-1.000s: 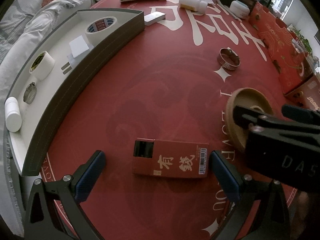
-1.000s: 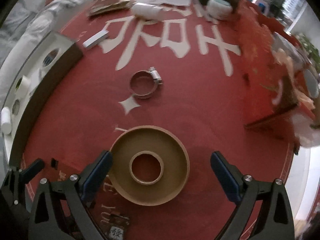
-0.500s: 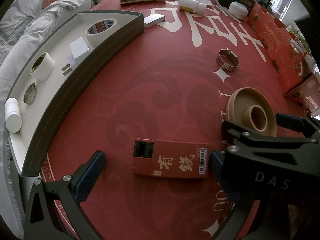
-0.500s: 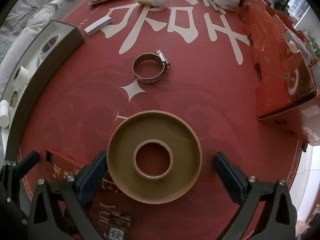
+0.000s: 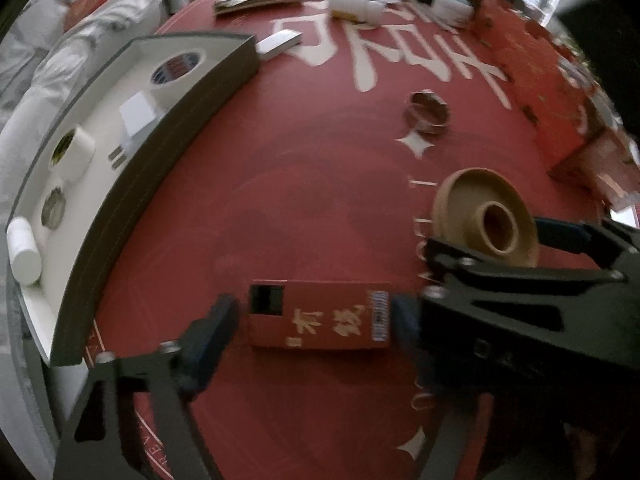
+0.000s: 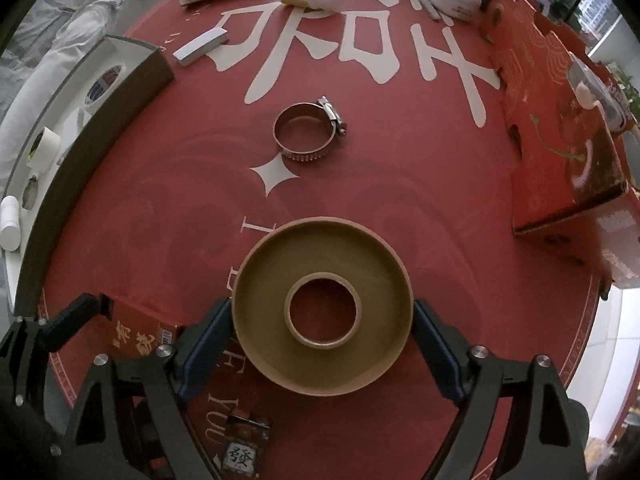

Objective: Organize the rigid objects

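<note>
A red card box with gold characters lies flat on the red table; my left gripper has closed onto its two ends. A tan plastic spool lies flat between the pads of my right gripper, which touch its rim on both sides. The spool also shows in the left wrist view, with the right gripper's black frame in front of it. The box shows at the lower left of the right wrist view.
A curved white tray at the left holds tape rolls, a white plug, a clamp and a white cylinder. A metal hose clamp lies beyond the spool. Red cartons stand at the right. A mahjong tile lies under the right gripper.
Both grippers have closed: the left one onto the red box, the right one onto the spool's rim. The right gripper has also moved forward and down over the spool.
</note>
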Tool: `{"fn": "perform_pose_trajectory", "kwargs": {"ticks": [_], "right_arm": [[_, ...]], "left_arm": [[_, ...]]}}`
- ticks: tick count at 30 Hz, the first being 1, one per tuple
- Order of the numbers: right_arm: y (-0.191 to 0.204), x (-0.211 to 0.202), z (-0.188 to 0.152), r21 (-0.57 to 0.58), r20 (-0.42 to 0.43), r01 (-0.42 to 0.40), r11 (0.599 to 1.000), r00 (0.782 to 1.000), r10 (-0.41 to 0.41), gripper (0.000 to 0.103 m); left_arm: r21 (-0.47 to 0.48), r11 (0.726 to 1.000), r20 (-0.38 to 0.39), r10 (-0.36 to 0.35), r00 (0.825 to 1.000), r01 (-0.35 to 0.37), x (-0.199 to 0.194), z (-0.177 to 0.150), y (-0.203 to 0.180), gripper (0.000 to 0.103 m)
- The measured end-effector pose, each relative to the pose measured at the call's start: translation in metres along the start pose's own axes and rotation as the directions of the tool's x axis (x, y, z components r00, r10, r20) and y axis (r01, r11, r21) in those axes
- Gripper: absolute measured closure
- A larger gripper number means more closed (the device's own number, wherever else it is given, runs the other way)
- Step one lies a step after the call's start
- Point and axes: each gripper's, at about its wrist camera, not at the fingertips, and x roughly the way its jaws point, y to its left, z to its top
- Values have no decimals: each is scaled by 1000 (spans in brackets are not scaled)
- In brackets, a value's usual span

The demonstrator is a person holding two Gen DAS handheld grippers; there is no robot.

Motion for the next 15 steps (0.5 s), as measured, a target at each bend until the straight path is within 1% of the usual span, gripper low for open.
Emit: {"fn": "perform_pose_trajectory", "kwargs": {"ticks": [3,6,11,15], "right_arm": [[-6,-2,-3,29,-11,-4,1000,1000,4,15],[-16,-5,-10,63,-16,-12,998,1000,13,15],[-32,-16,-20,102,8,-24,995,1000,24,15],[-42,-24,-30,145,25,-54,988,998,51,15]], "left_arm": [[3,1000,-9,-4,1000,4,0,1,0,31],[-20,1000,-15,-2,1000,2,0,-1,3,31],[-70,997,-28,-19,999,17,-2,-5,17,31],[-88,996,-15,-9,1000,7,-9,-8,25,31]]}}
